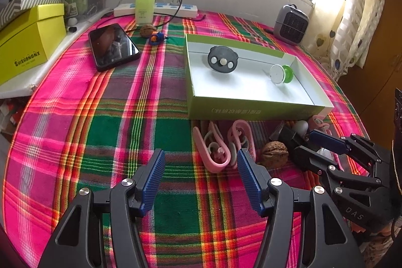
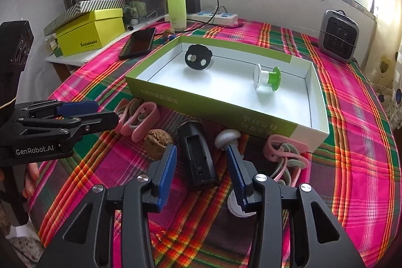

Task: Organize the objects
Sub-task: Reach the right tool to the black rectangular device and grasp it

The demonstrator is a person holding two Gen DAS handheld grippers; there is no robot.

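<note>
The black charger cradle (image 2: 198,155) lies flat on the plaid cloth of the desk (image 2: 351,142), just in front of the open green-and-white box (image 2: 299,129). Its long axis runs away from the right wrist camera toward the box, tilted slightly left at the far end; the slotted face is up. It is a matte black, oblong block with a recessed channel down its middle.

The right tongs (image 2: 201,162) straddle it, one blue ribbed pad on either side, the pads not visibly pressing on it, so the jaws stand open around the cradle. The left tongs (image 1: 201,165) are open too, with nothing gripped, their tips over the cloth just before a pink clip (image 1: 213,152).

Beside the cradle, on its left, sits one walnut (image 2: 158,142); on its right, one white mushroom-shaped knob (image 2: 227,138). A second walnut (image 1: 147,30) lies far back near the phone (image 1: 113,47). Pink clips lie in two clusters along the box front: one at the left (image 2: 140,119), one at the right (image 2: 286,155); the exact count is unclear.

Inside the box are two things: a black round piece (image 2: 198,57) and a white-and-green spool (image 2: 267,78), well apart.
</note>
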